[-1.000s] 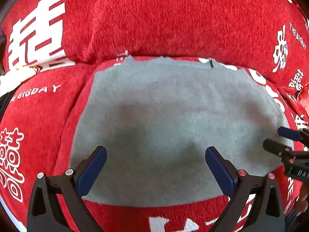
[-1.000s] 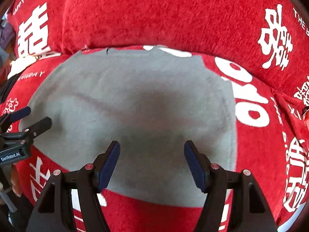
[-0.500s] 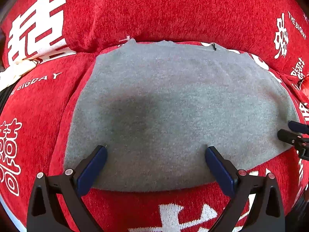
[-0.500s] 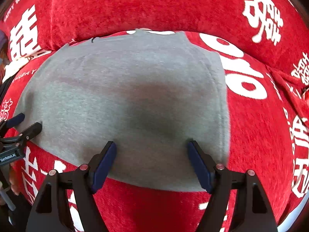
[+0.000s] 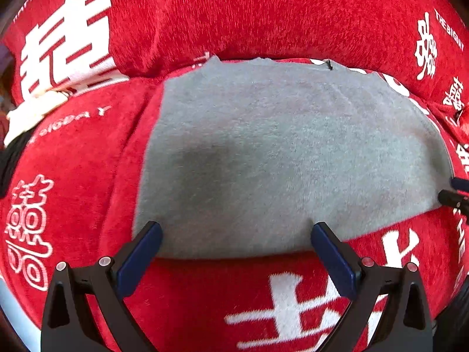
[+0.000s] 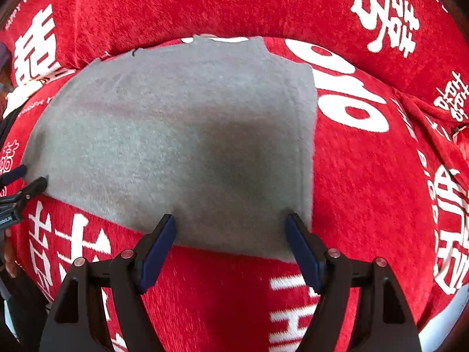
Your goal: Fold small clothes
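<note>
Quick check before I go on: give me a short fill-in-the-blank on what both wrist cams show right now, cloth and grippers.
1. The cloth lying flat is ____ in colour.
2. It lies on a ____ cover with white lettering.
3. The jaws of the left gripper stand ____, holding nothing.
4. The right gripper is at the cloth's ____ edge.

Missing words: grey; red; open; near

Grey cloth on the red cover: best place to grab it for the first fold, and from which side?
Probably the two near corners of the grey cloth. It lies flat on the red cover, so only the edges offer a lip. The left hand-held gripper and right hand-held gripper each stand open above the near hem, by their own corner. Come down from above, one pad slipping under the hem.
</note>
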`<state>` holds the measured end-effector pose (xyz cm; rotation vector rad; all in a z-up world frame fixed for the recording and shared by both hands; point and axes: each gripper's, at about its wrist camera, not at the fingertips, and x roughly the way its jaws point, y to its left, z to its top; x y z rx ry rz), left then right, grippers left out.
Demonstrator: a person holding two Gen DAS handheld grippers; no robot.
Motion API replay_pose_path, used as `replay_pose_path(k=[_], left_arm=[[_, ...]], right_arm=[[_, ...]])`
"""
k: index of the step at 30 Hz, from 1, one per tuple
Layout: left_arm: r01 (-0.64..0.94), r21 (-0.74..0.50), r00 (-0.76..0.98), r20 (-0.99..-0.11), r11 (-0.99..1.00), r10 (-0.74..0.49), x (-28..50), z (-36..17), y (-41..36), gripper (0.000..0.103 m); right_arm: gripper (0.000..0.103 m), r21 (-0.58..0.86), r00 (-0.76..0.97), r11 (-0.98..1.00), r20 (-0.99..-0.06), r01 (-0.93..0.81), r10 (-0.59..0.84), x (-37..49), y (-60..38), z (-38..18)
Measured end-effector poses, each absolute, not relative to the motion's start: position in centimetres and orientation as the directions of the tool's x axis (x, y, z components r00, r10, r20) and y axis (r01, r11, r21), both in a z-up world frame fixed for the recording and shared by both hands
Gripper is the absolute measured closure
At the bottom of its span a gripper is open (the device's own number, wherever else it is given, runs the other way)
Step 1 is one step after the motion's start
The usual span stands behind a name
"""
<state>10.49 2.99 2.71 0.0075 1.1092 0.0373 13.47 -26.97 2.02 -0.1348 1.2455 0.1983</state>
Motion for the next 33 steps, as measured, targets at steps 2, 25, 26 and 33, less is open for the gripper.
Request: replay_pose_path(k=[2,25,26,33], left_arm=[[-0.022,0.041,0.453,-0.89,0.999,0.046,10.1,3.2,3.3,0.001],[-0.032,-0.221,0.407,-0.894,0.975,-0.189,23.9,3.2,-0.2,0.001],[-0.038,-0.19,0.392,-0.906,0.981,-0.16,24.3,2.4,-0.1,0.001],[0.008,-0.057,0.442,-0.895,0.998,-0.054,23.9,0.9,3.2,0.001]], right_arm=[[0.024,-0.027,0.294,0.978,-0.955,-0.208,0.036,13.4,-27.2,2.4],[0.024,-0.017,0.354,0.975,-0.933,-0.221,0.064,23.1,-17.1,1.8],[0.024,-0.043,0.352,0.974,-0.935,-0.221,0.038,23.6,-17.6,1.2],[0.024,0.004,0.375,0.991,-0.925,-0.13,0.053,25.9,-25.5,0.8]])
